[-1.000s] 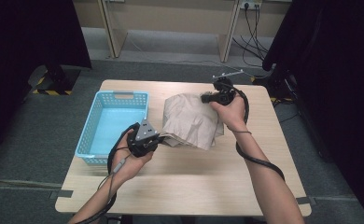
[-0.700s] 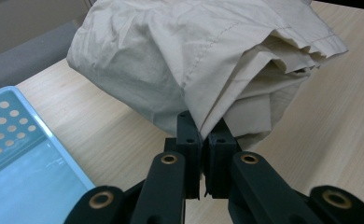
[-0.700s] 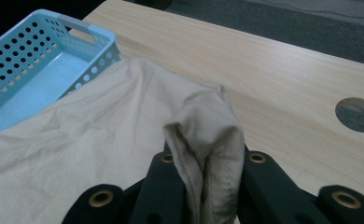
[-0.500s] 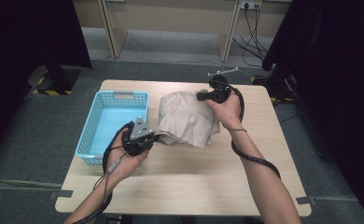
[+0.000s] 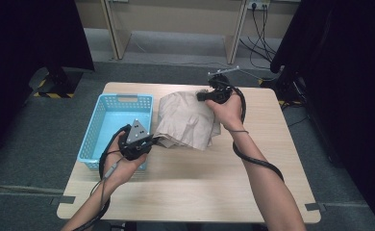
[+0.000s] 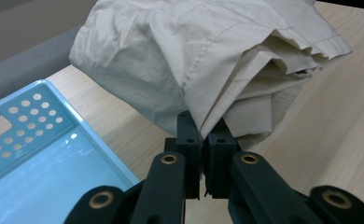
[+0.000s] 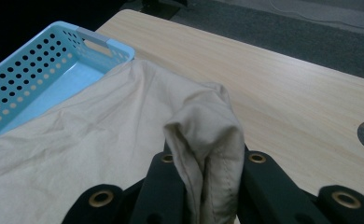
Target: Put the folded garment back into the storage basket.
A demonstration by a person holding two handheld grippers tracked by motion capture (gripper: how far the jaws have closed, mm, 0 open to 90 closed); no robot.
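Beige cloth (image 5: pixel 188 120), creased and folded in bunched layers.

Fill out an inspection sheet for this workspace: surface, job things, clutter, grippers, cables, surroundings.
Surface: wooden table, bare toward the near edge.
Job things: beige cloth, bunched and folded, mid-table; blue basket to its left, nothing seen inside.
Clutter: nothing seen.
Grippers: left gripper shut on the cloth's near edge; right gripper shut on a far fold of the cloth.
Cables: one black cable runs along the right forearm, another loops by the left hand.
Surroundings: grey floor, dark curtains, wall cables at the back.
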